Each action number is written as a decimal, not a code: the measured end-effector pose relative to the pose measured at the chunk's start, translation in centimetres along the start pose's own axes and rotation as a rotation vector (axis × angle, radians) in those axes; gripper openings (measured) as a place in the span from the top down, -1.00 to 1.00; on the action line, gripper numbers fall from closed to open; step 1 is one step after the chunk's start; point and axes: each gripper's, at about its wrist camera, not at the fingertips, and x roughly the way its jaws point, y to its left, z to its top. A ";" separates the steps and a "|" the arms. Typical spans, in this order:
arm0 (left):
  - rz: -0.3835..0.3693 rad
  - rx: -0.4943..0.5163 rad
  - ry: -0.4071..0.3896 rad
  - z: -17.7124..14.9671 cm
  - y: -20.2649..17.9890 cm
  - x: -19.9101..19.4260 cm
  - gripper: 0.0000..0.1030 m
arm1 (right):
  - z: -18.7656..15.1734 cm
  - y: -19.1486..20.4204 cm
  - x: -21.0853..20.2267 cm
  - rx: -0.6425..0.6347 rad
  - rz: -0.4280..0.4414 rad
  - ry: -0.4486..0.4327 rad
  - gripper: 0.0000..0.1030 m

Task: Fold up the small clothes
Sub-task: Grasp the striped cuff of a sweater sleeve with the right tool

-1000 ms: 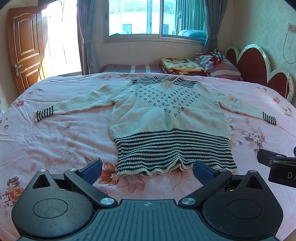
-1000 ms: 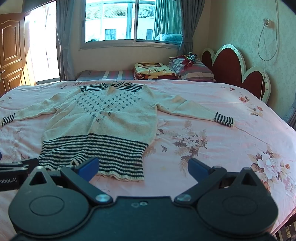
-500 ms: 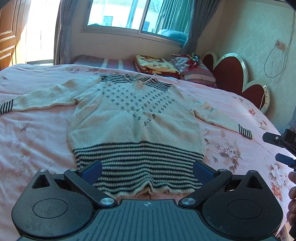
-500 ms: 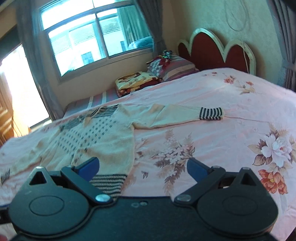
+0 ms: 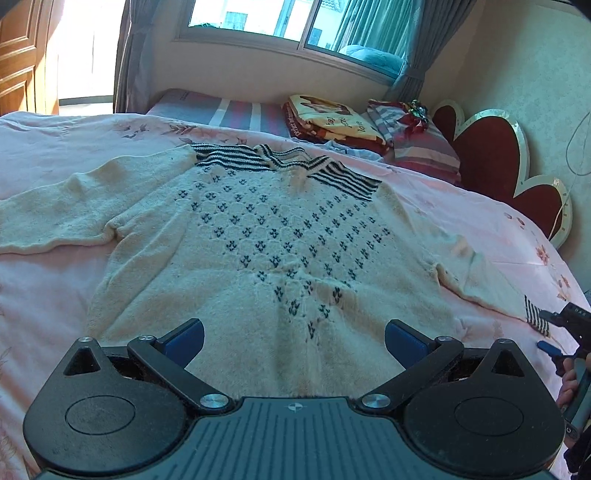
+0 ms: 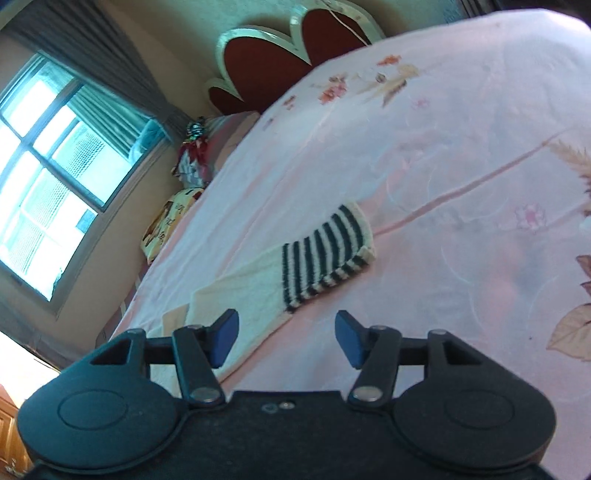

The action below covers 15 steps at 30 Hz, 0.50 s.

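Observation:
A cream knitted sweater [image 5: 266,251] with dark dots and striped shoulders lies flat on the pink bed. My left gripper [image 5: 294,338] hovers open over its lower body, nothing between the blue pads. The sweater's right sleeve ends in a striped cuff [image 5: 535,315], and my right gripper [image 5: 557,332] shows at that cuff at the right edge. In the right wrist view the striped cuff [image 6: 325,254] lies just ahead of the right gripper [image 6: 286,334], which is rolled over. Its jaws are closing, with only the cream sleeve edge [image 6: 240,295] near the left pad, not pinched.
The pink floral bedspread [image 6: 461,147] stretches around the sweater. Folded blankets [image 5: 332,122] and striped pillows [image 5: 417,147] lie at the back by the red scalloped headboard [image 5: 495,158]. A window [image 5: 288,22] and curtains are behind. A hand [image 5: 570,380] holds the right gripper.
Both grippers moved forward and right over the bed. The right gripper rolled sideways, came down to the striped right cuff and its jaws narrowed. The left now hangs over the sweater's body instead of the hem.

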 end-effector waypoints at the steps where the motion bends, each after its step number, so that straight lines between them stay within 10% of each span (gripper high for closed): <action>1: 0.014 0.004 -0.002 0.3 0.0 0.7 -1.00 | 0.0 -0.3 0.8 0.003 0.003 -0.004 -0.03; 4: 0.053 0.011 -0.013 1.1 0.3 2.4 -0.99 | 0.2 0.2 2.0 -0.047 0.013 -0.025 0.03; 8: 0.094 0.004 -0.019 2.1 1.0 4.1 -0.99 | 0.6 1.0 3.3 -0.093 -0.056 -0.039 0.83; 15: 0.117 -0.053 0.032 3.1 4.4 5.5 -1.00 | -3.0 10.0 2.5 -0.449 0.050 -0.063 0.87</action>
